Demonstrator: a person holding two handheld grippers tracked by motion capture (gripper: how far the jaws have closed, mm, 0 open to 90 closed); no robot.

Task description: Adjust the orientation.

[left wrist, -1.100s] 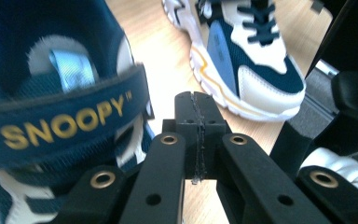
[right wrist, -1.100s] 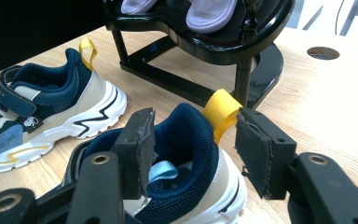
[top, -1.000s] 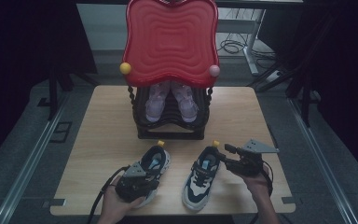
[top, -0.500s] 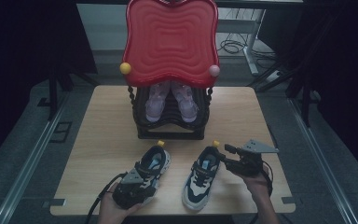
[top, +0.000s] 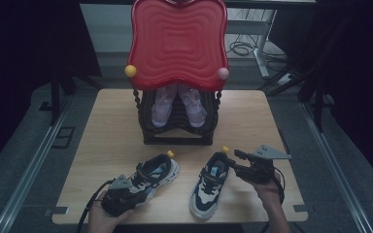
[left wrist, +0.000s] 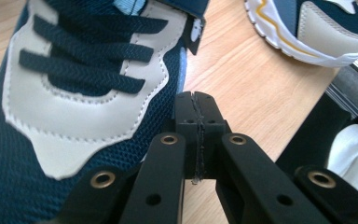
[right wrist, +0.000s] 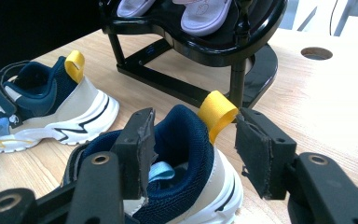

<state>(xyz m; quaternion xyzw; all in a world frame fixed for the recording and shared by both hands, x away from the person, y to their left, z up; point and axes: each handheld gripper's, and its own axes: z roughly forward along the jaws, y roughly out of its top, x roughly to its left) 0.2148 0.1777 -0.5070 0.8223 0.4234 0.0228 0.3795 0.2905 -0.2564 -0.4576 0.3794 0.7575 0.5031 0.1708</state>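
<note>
My right tongs (right wrist: 191, 154) stand apart around the heel of the right sneaker (top: 211, 182), which lies on the table (top: 252, 121) before the black shoe rack (top: 177, 128); my left tongs (left wrist: 196, 116) are pressed together, empty, beside the toe of the left sneaker (left wrist: 74, 93). These sneakers look light, with soft mesh and stiffer heel collars, so the heel is the place to grip. Both hands lie low at the near edge, tongs pointing forward.

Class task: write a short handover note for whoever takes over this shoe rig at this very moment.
Left claw: shut, empty, at the toe of the left sneaker.
Right claw: open, jaws either side of the heel of the right sneaker, by its yellow pull tab; not gripping.
Both sneakers lie on the table in front of the black rack, which holds a pink pair.
Done: nothing racked yet.
Left: probably close on the heel and rack both sneakers.
</note>
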